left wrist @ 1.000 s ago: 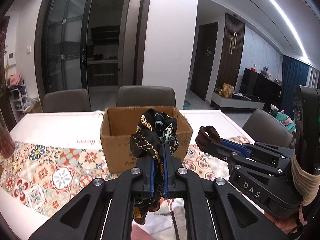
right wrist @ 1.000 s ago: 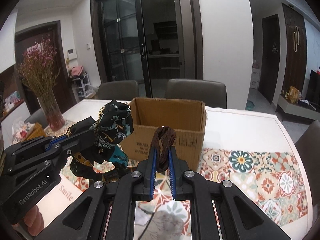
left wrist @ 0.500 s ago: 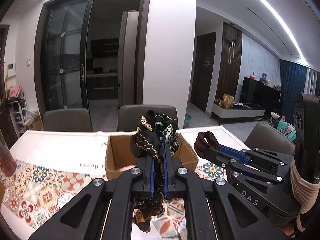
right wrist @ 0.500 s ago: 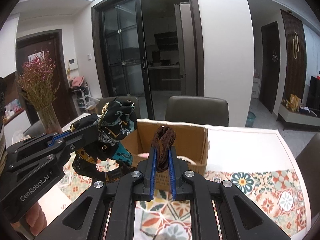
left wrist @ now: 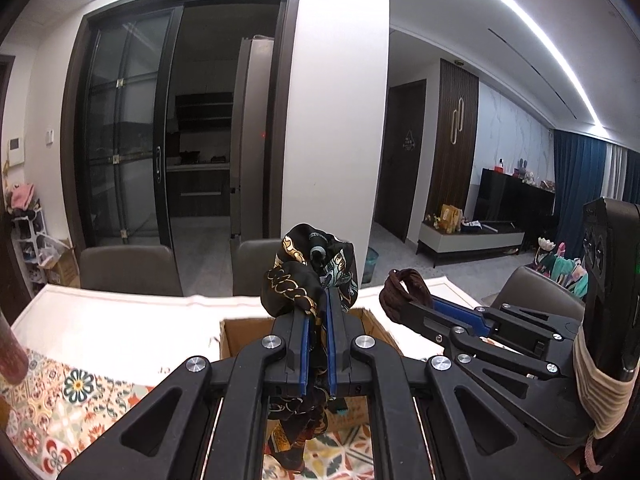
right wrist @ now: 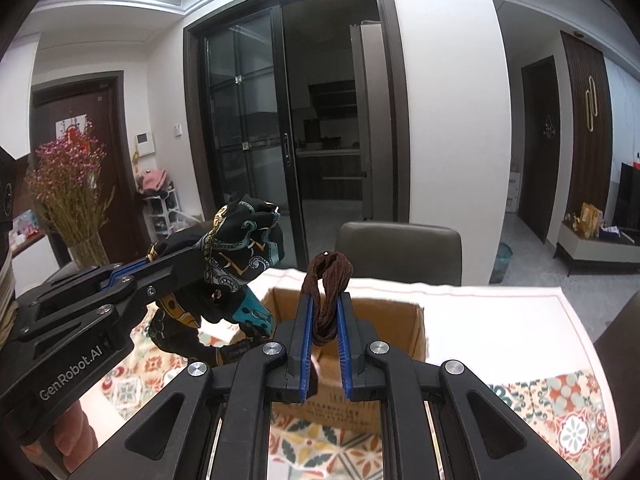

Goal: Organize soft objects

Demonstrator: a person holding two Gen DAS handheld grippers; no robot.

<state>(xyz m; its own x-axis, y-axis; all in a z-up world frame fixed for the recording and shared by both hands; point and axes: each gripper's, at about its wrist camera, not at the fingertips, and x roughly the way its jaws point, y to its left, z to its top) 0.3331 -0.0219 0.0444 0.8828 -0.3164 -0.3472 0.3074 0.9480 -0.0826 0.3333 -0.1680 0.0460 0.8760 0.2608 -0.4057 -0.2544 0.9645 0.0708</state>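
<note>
The left tongs (left wrist: 316, 316) grasp a patterned scarf (left wrist: 308, 276), the right tongs (right wrist: 324, 316) a brown cord (right wrist: 326, 280); both seem carried toward the cardboard box (right wrist: 400, 320); next, release inside.

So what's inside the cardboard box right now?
The cardboard box shows bare inner walls and something pale near the bottom; both grippers and their fabrics hide the rest.

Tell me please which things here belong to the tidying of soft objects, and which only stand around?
Part of the job:
- patterned scarf, clamped in the left gripper
- brown cord, clamped in the right gripper
- cardboard box, open on top

Just standing around:
- vase of dried flowers
- chairs
- tablecloth
</note>
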